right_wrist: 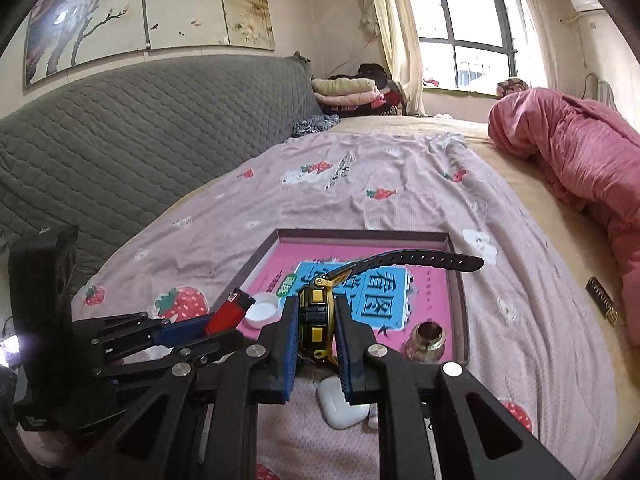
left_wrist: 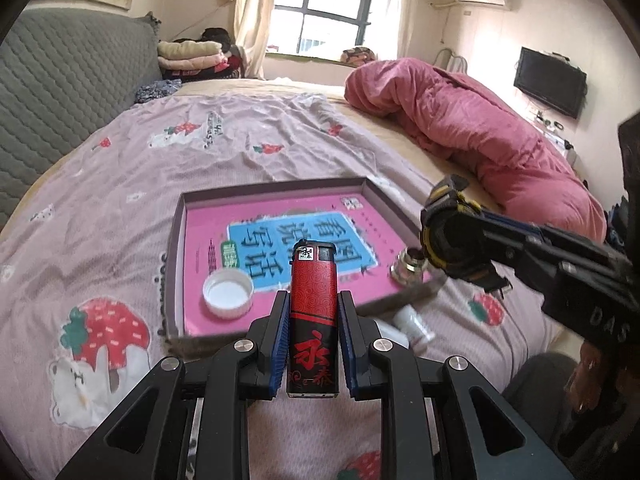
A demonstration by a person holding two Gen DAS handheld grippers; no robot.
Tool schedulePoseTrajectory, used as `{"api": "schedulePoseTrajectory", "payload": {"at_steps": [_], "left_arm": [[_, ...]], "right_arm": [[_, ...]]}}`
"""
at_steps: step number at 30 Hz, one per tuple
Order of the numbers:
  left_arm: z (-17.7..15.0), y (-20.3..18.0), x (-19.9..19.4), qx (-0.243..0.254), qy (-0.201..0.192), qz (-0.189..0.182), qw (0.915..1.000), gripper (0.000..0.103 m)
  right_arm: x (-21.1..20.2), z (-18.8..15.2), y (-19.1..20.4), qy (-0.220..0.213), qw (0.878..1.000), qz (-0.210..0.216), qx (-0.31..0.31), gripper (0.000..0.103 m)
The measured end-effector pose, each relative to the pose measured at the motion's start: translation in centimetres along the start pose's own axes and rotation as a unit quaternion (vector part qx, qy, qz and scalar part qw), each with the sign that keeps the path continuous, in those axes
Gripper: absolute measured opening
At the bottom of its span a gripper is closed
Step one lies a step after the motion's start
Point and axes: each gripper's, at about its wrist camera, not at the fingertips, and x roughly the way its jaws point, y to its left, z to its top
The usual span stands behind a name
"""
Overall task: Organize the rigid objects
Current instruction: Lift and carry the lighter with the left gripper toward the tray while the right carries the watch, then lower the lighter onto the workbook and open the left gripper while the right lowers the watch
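Strawberry-print bedsheet (left_wrist: 240,152), grey headboard (right_wrist: 120,128), window (left_wrist: 332,4).

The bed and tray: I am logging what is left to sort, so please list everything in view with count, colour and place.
lighter: one, red and black, upright in the left gripper
watch: one, black and yellow, in the right gripper, strap out over the tray
tray: one, brown-rimmed, on the bedsheet
book: one, pink and blue, lying in the tray
bottle cap: one, white, in the tray, open side up
metal fitting: one, brass and silver, in the tray's near right corner
earbud case: one, white, on the sheet beside the tray
comb: one, dark, on the bed at right
quilt: one, pink, bunched at far right
left gripper: shut on the lighter
right gripper: shut on the watch
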Motion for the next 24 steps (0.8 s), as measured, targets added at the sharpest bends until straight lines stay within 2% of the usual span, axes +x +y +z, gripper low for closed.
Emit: {"api": "schedulePoseTrajectory", "payload": {"at_steps": [7,11,24], "left_arm": [[2.2,0.4,1.7,-0.019,0.005,0.009,0.9998,0.023],[3.0,0.6,2.9,-0.013,0.003,0.023,0.9996,0.023],[2.4,1.5,8.1,-0.038,0.036,0.017,0.9985,0.023]], "right_arm": [[0.6,1.4,-0.4,-0.014,1.000,-0.008,-0.008,0.017],[1.5,1.7,-1.0,-0.014,1.000,-0.010,-0.003,0.017],[6.5,0.4,-2.5,0.035,0.999,-0.015,-0.012,0.017]]}}
